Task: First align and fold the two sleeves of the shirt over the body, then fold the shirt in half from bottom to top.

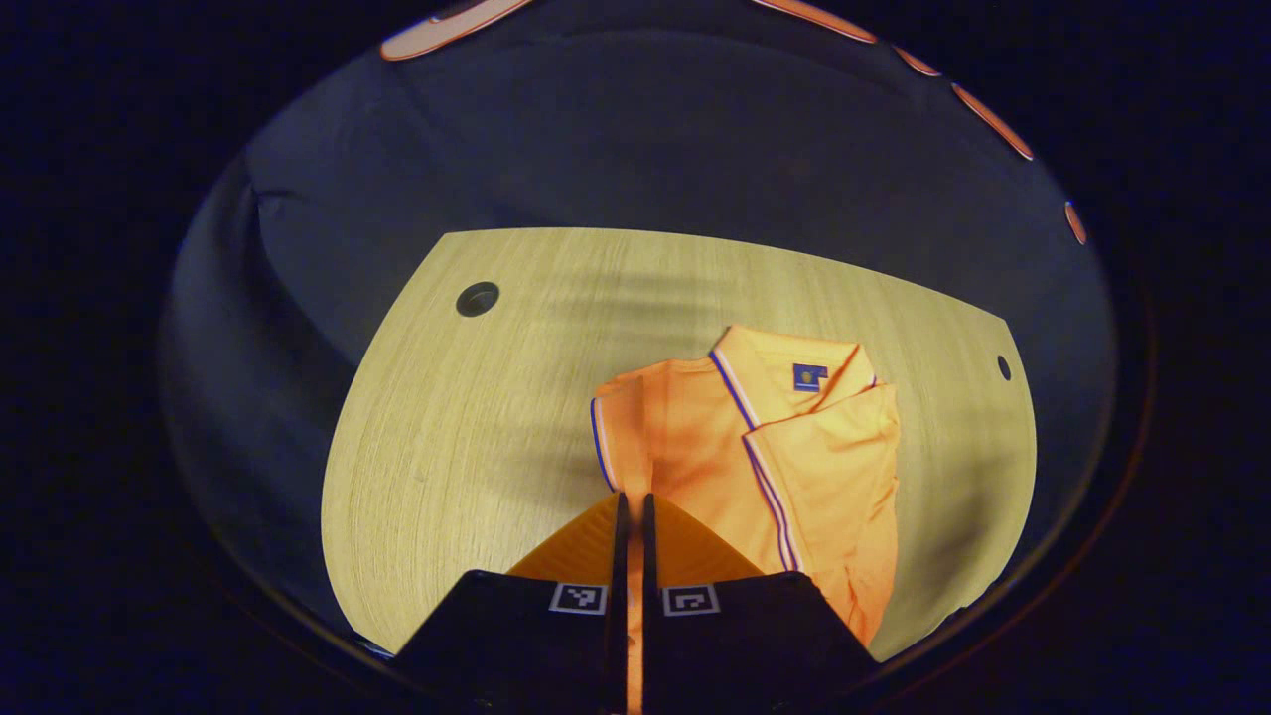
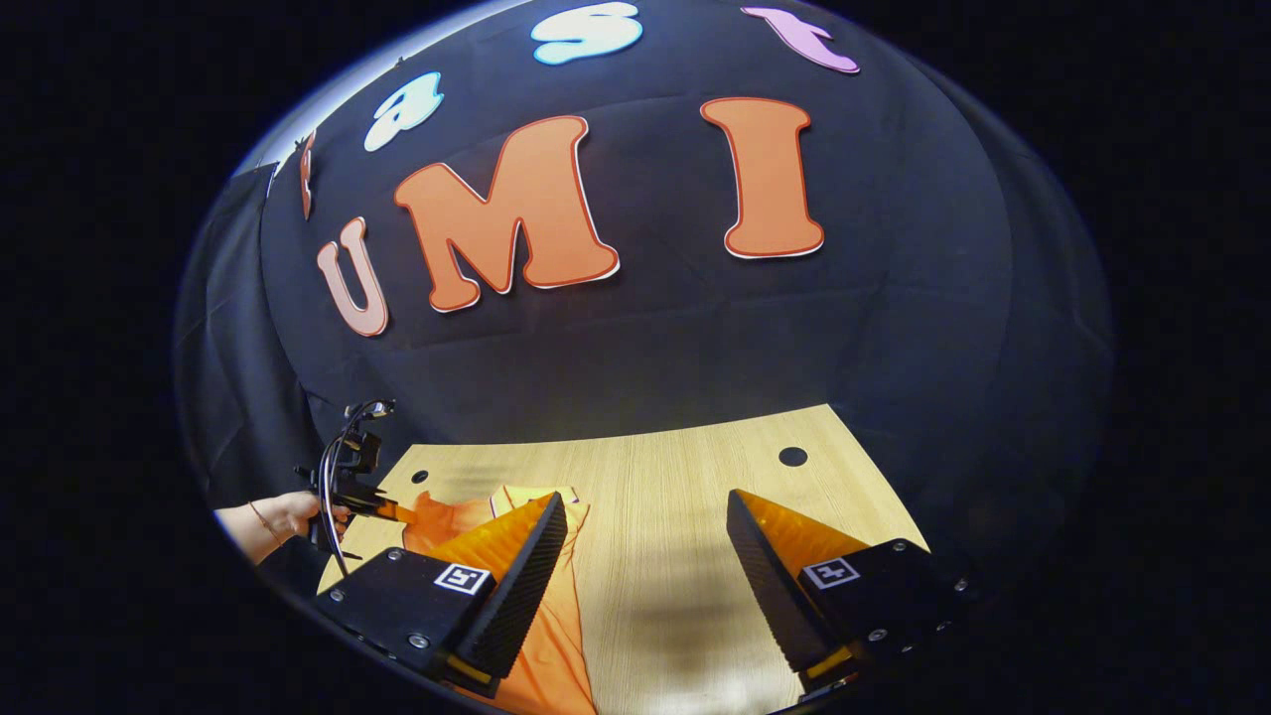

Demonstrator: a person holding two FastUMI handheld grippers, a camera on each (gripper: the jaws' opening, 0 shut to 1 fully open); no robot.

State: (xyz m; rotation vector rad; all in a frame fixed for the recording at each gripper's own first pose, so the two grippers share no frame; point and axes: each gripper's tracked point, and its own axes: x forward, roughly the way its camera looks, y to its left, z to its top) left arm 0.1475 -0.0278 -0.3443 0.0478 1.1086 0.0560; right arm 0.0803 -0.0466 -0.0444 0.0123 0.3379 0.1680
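**Left gripper view: jaws pinched together at the shirt, right jaws wide over bare wood**

Left gripper view shows the left gripper (image 1: 634, 506) with its two fingers drawn in until a thin slit alone parts them. An orange strip runs down that slit, and the tips meet the near edge of the orange polo shirt with blue-and-white striped trim (image 1: 755, 467), so it looks as though they pinch cloth, though I cannot make out the grip itself. Beyond the tips the shirt lies on the pale wood-grain worktop (image 1: 467, 437), toward its right side and closer to the near edge than the far one. Its collar, with a small blue patch, points to the far edge. One sleeve lies folded over the body on the right, and the left shoulder shows a blue-edged cuff.

A round dark hole (image 1: 477, 298) sits near the far left corner of the worktop, a smaller one (image 1: 1004, 367) near the far right edge.

Right gripper view shows the right gripper (image 2: 645, 516) with its jaws spread wide and nothing between them but bare wood. Its left finger overlaps the shirt in the picture; whether it touches I cannot tell. Farther left, at the worktop's left edge, a person's hand (image 2: 283, 516) holds the other gripper, whose tip meets the orange cloth.
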